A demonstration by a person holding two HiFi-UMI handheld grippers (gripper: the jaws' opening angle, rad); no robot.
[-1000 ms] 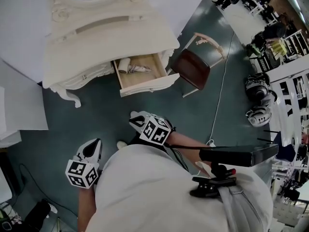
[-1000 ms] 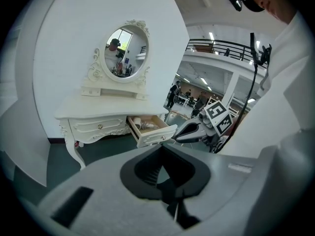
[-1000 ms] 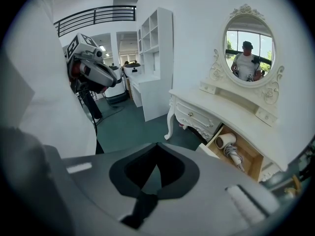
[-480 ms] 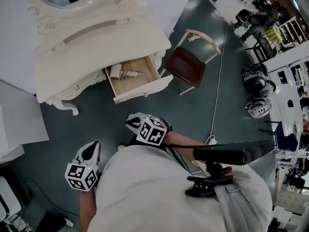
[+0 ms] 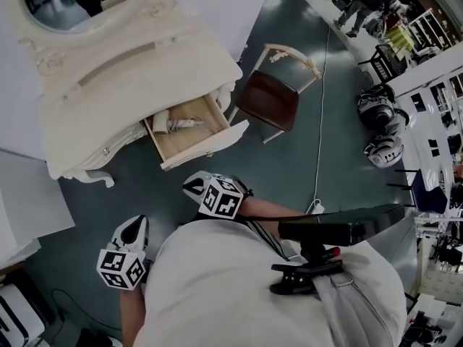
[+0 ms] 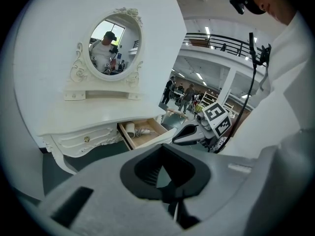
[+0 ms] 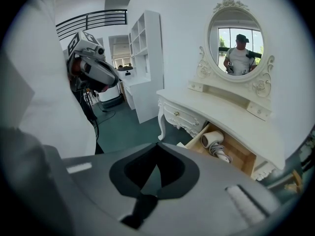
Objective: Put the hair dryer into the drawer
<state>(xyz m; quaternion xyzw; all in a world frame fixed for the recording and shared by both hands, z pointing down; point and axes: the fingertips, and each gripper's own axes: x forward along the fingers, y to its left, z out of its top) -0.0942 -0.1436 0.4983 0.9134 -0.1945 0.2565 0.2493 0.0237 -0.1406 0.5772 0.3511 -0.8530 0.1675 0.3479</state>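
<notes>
The left tongs (image 5: 136, 224) and the right tongs (image 5: 189, 186) each have their jaws pressed fully together, with nothing between them and touching nothing. Both hang over the dark green floor (image 5: 289, 172), well apart from the furniture. The white hair dryer (image 5: 176, 124) lies with its cord inside the open wooden drawer (image 5: 210, 144) of the cream carved dressing table (image 5: 137, 63), toward the drawer's inner end.
</notes>
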